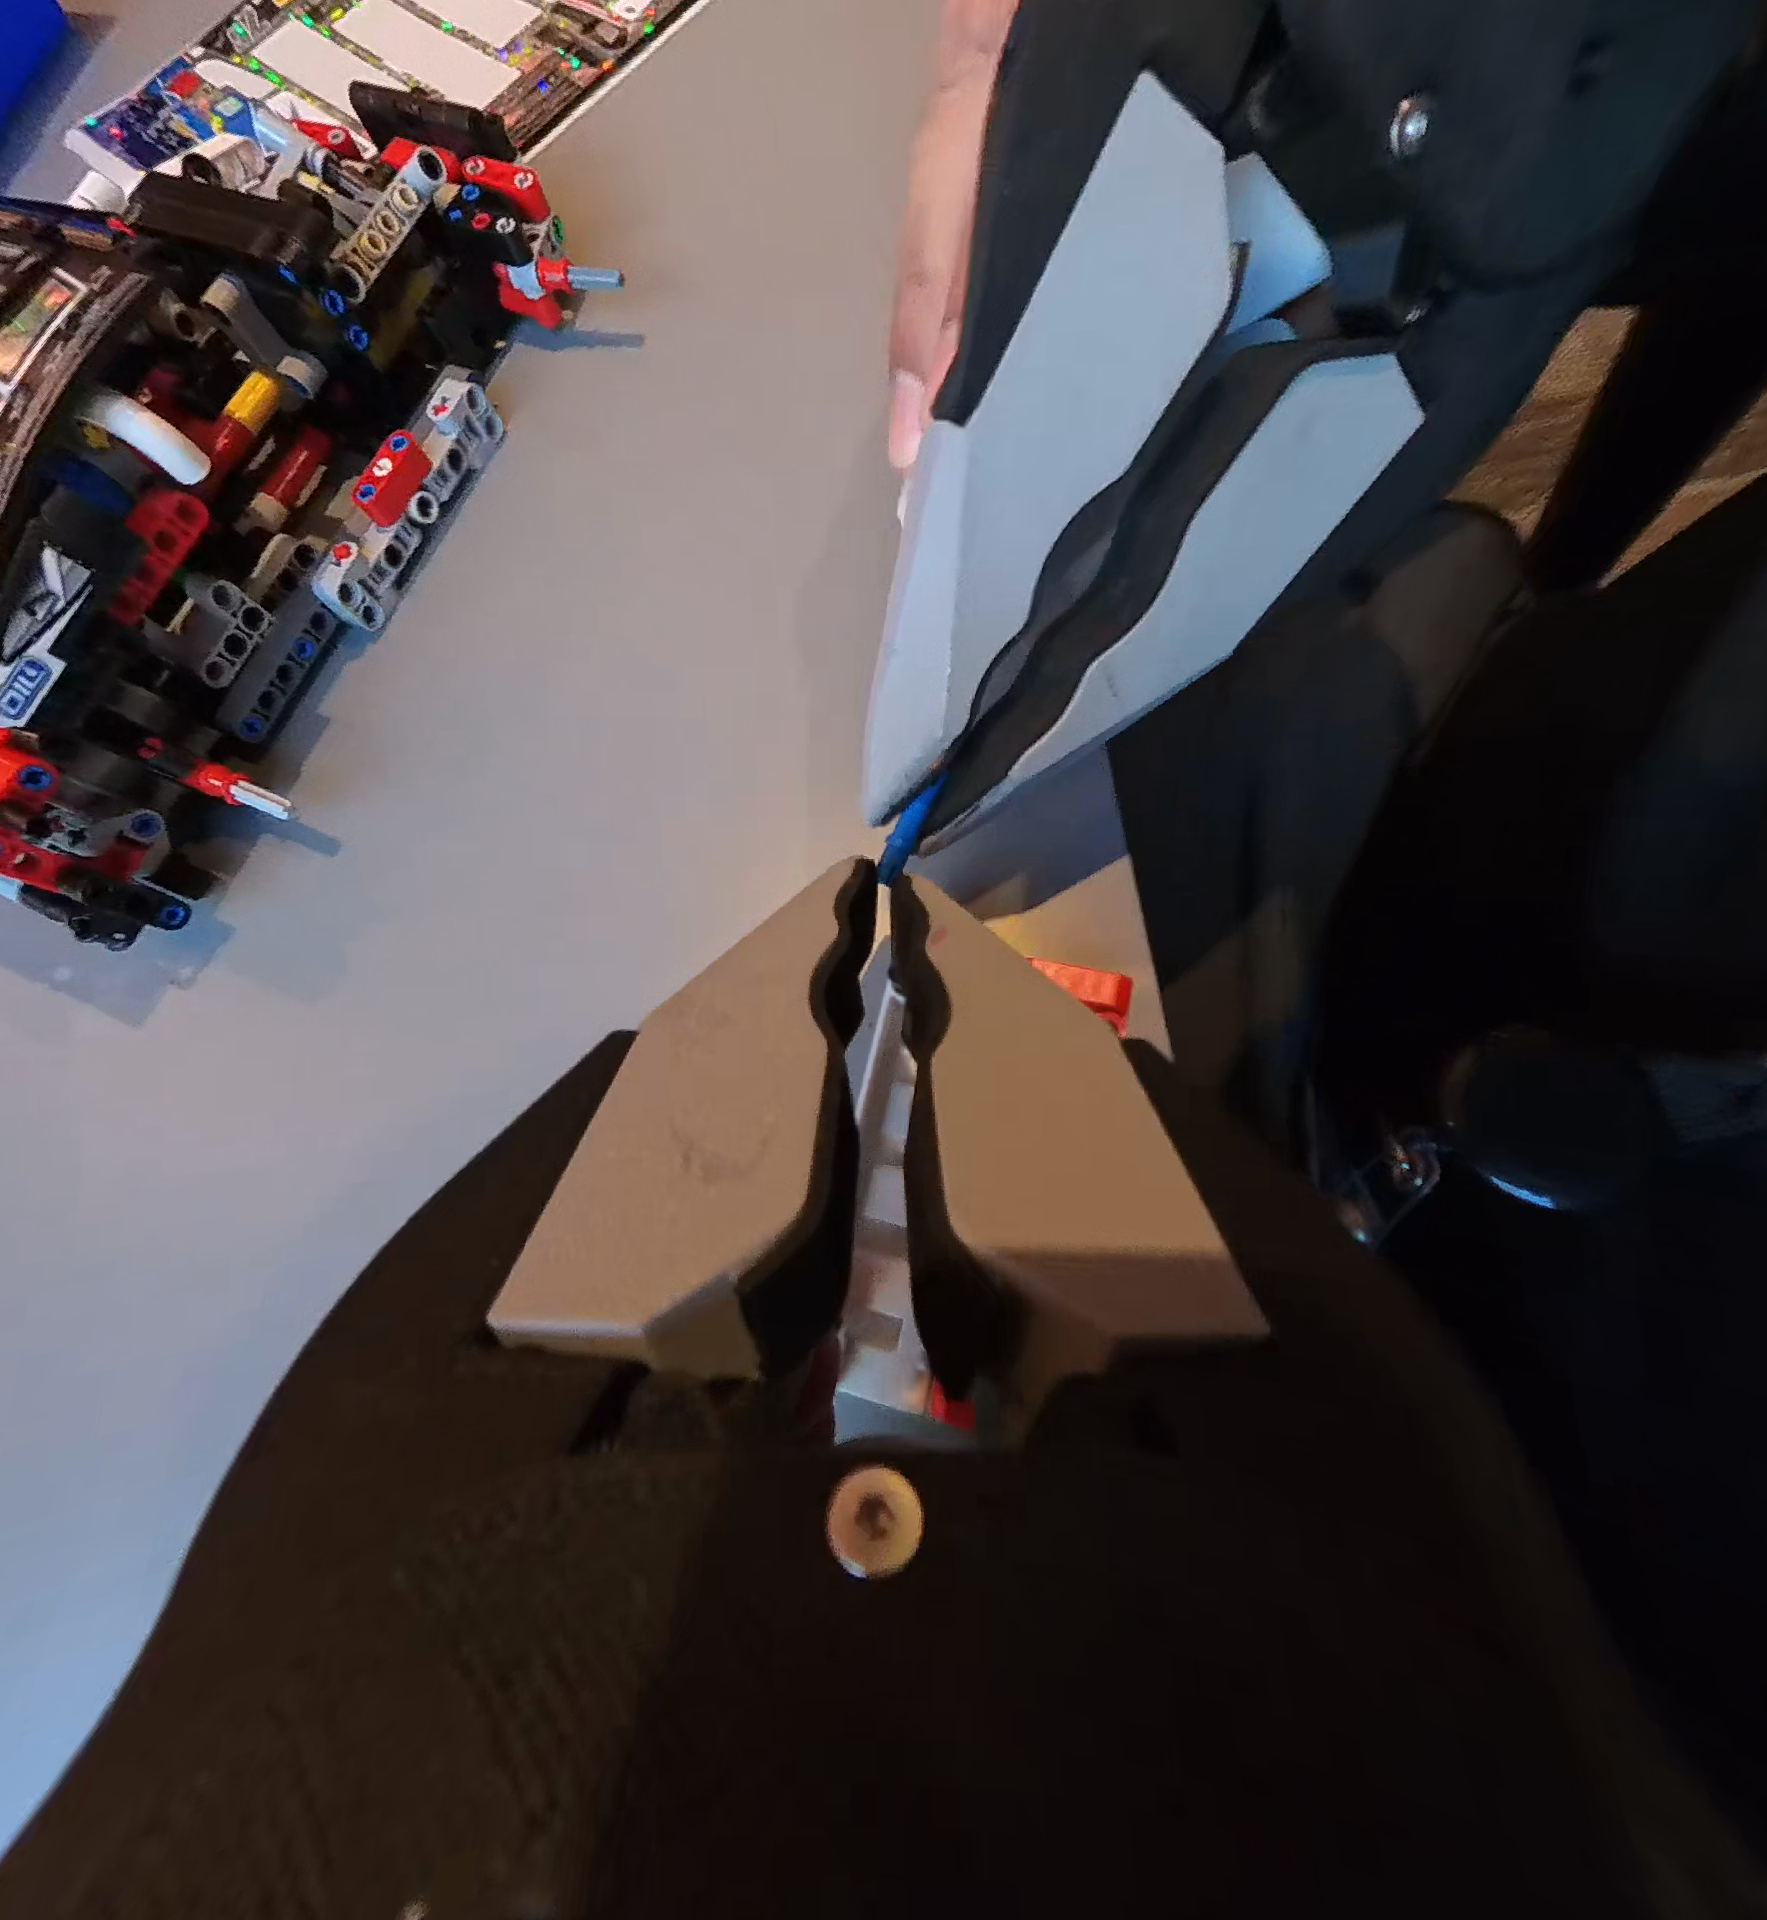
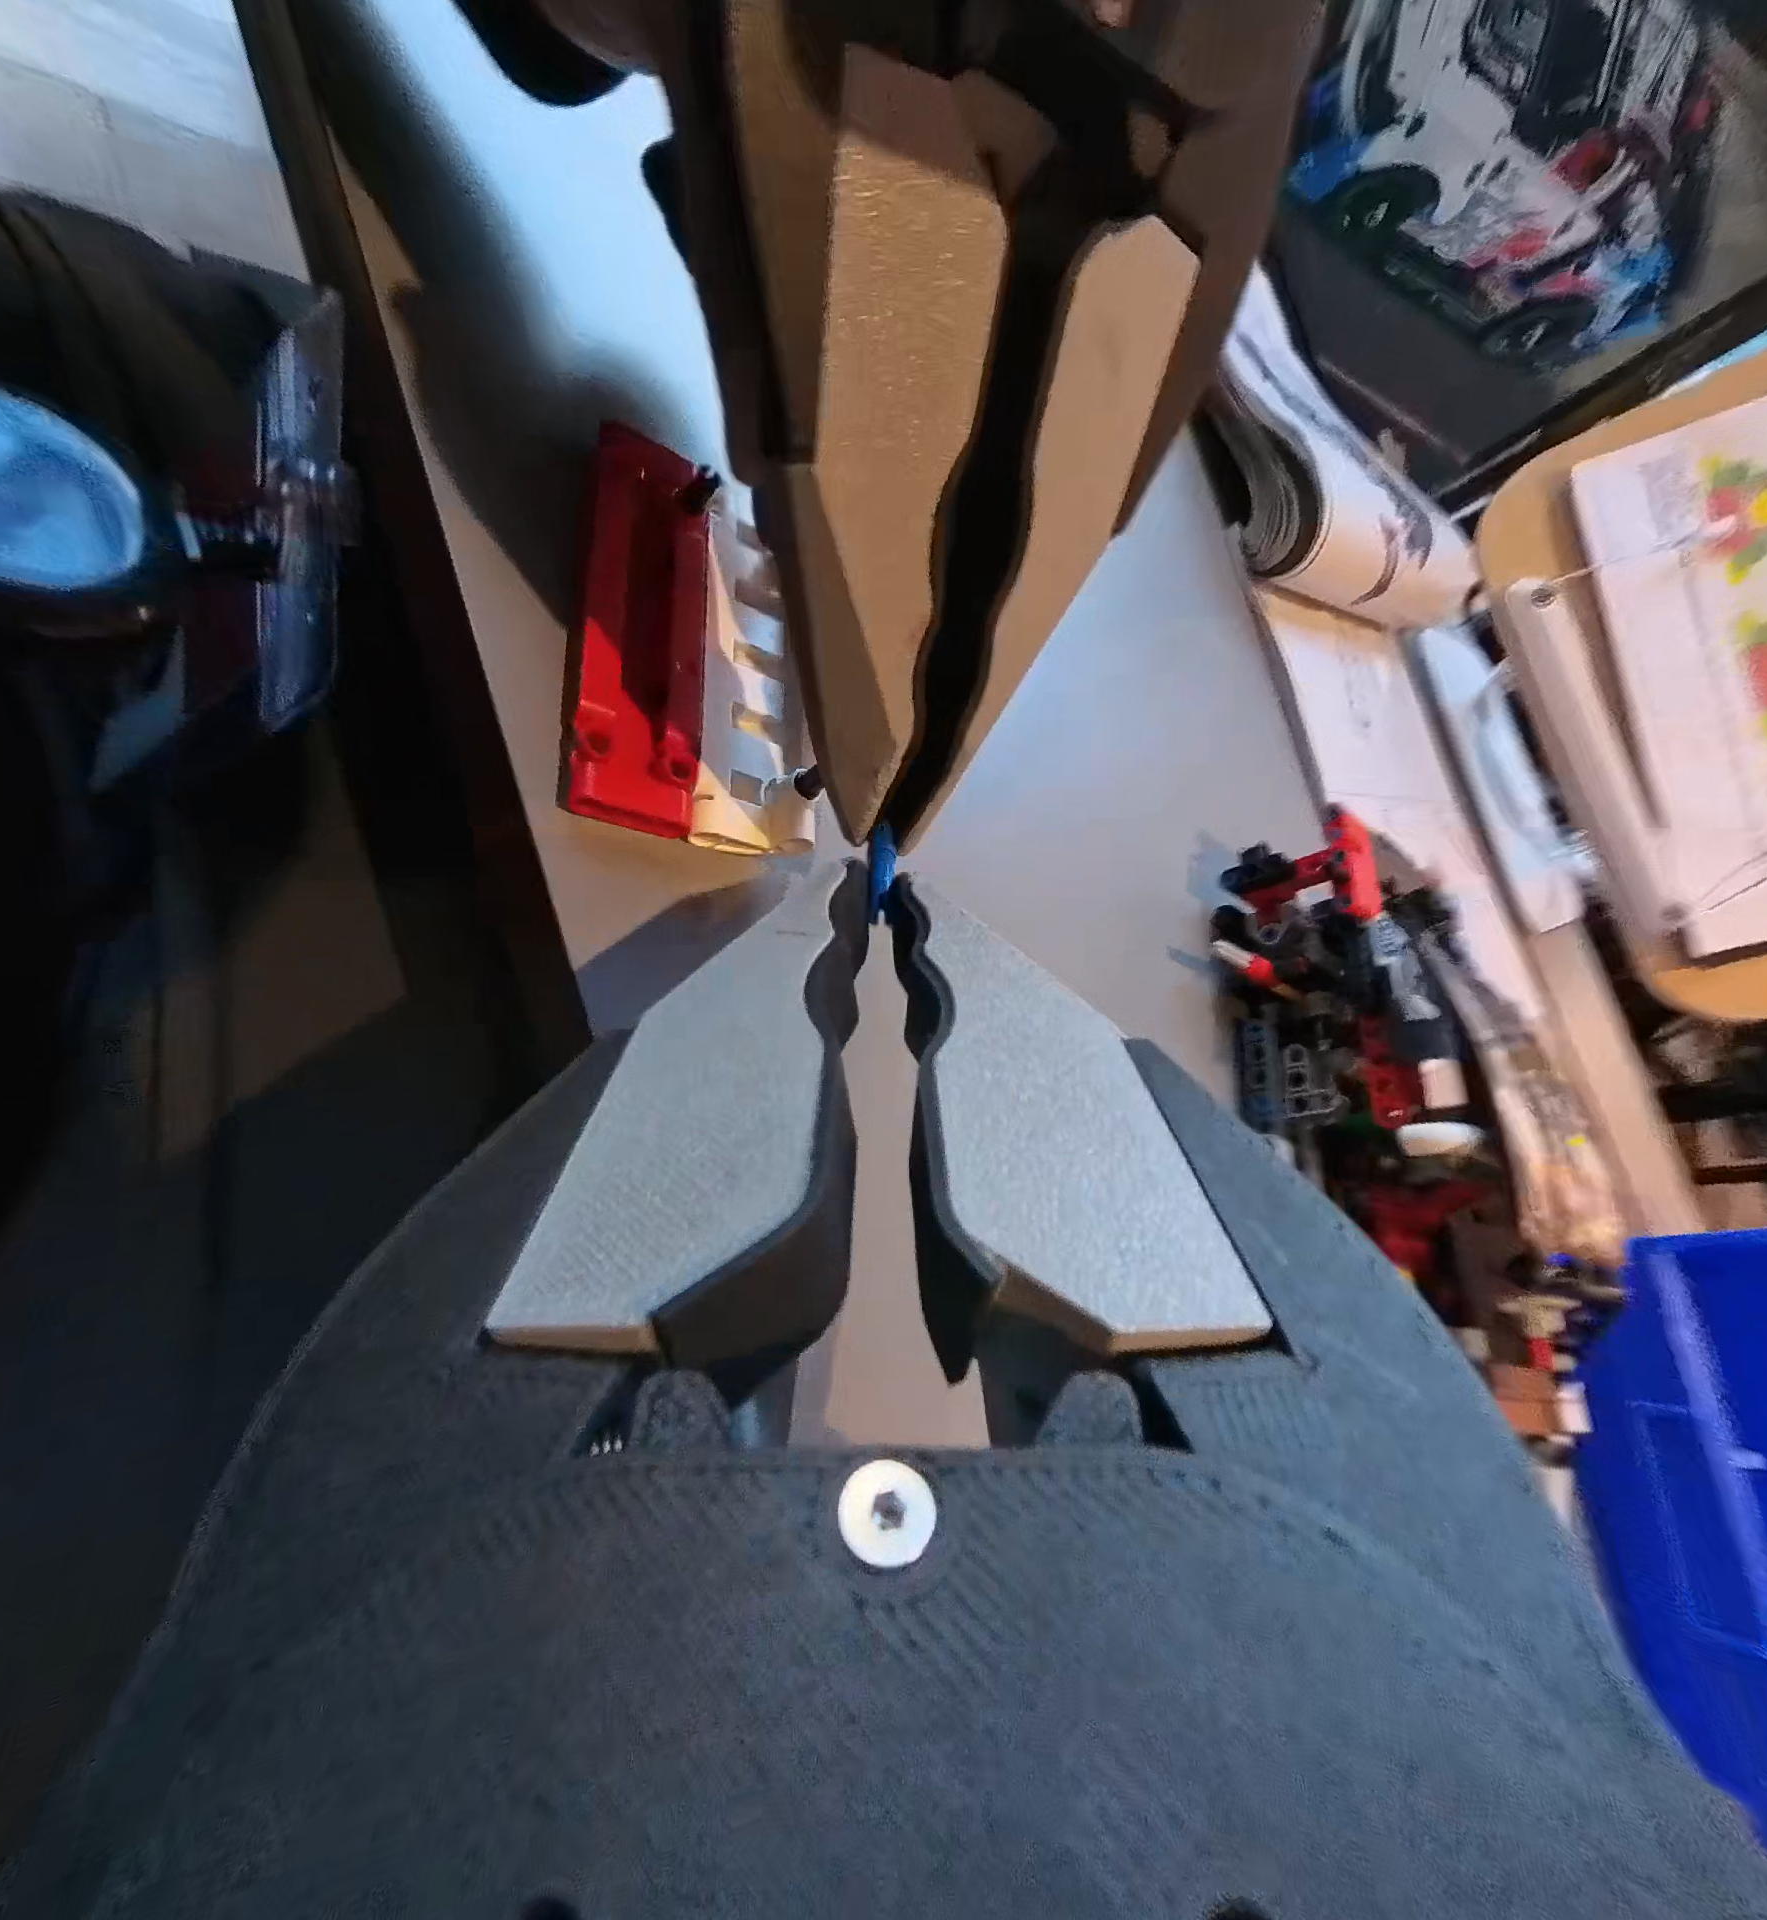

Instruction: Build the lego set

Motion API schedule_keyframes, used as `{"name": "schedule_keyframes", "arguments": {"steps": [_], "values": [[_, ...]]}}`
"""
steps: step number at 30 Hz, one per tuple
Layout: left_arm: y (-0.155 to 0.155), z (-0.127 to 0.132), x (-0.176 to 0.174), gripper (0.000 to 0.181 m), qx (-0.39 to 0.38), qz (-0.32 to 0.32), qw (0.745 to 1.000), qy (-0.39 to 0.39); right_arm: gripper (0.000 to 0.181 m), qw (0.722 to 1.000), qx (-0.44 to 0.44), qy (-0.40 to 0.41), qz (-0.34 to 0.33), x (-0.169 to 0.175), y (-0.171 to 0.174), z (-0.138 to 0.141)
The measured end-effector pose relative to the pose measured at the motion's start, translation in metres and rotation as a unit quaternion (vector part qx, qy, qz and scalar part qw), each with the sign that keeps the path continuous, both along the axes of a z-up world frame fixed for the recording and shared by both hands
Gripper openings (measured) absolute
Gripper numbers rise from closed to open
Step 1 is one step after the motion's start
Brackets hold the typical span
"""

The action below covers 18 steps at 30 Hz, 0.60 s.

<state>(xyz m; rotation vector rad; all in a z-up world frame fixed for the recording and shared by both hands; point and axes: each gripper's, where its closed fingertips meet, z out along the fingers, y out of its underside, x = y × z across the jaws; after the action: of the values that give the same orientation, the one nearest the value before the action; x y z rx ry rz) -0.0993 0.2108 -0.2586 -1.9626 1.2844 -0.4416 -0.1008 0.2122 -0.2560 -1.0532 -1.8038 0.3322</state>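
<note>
Both tongs meet tip to tip over the pale worktop (image 1: pixel 567 1039), a small blue pin (image 1: pixel 905 831) caught between them.

Left wrist view: left tongs (image 1: pixel 884 883) drawn narrow, tips nipping one end of the blue pin. Right tongs (image 1: pixel 915 821) come in from above, also narrow, tips pinching the other end. A grey lego piece shows in the gap beneath the left tongs, a red piece (image 1: pixel 1087 982) just beside it; whether the tongs touch these, I cannot tell. A hand (image 1: pixel 931 260) shows behind the right tongs.

Right wrist view: right tongs (image 2: pixel 879 883) nearly closed on the blue pin (image 2: pixel 881 862); left tongs (image 2: pixel 894 821) opposite, tips on the same pin. Red panel (image 2: pixel 635 634) with a whitish slotted part alongside lies on the worktop (image 2: pixel 1087 675) just beyond the tips.

Part-built lego model (image 1: pixel 183 499), black, red and grey, sits well apart at the left of the left view, and at the right of the right view (image 2: pixel 1346 997). Blue bin (image 2: pixel 1731 1455) at the near right edge. Printed sheets (image 2: pixel 1710 644) and a box with a car picture (image 2: pixel 1523 156) lie farther off, blurred.
</note>
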Motion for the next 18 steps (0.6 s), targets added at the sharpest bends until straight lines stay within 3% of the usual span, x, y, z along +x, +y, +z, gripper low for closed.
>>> {"name": "schedule_keyframes", "arguments": {"steps": [7,12,15,18], "values": [[0.006,0.003,-0.002,0.001,0.033,0.015,0.999,0.008,0.002,0.981,-0.189,0.024,-0.041,-0.002,0.003,0.002],[0.008,0.003,-0.002,0.002,0.064,0.013,0.997,0.038,0.003,0.926,-0.371,0.03,-0.064,-0.001,0.002,0.0],[0.008,0.0,-0.001,0.001,0.078,0.002,0.995,0.056,0.003,0.915,-0.397,0.026,-0.062,-0.001,0.002,-0.004],[0.007,-0.005,0.0,0.001,0.063,-0.002,0.996,0.057,0.003,0.921,-0.383,0.021,-0.064,-0.001,0.001,-0.008]]}}
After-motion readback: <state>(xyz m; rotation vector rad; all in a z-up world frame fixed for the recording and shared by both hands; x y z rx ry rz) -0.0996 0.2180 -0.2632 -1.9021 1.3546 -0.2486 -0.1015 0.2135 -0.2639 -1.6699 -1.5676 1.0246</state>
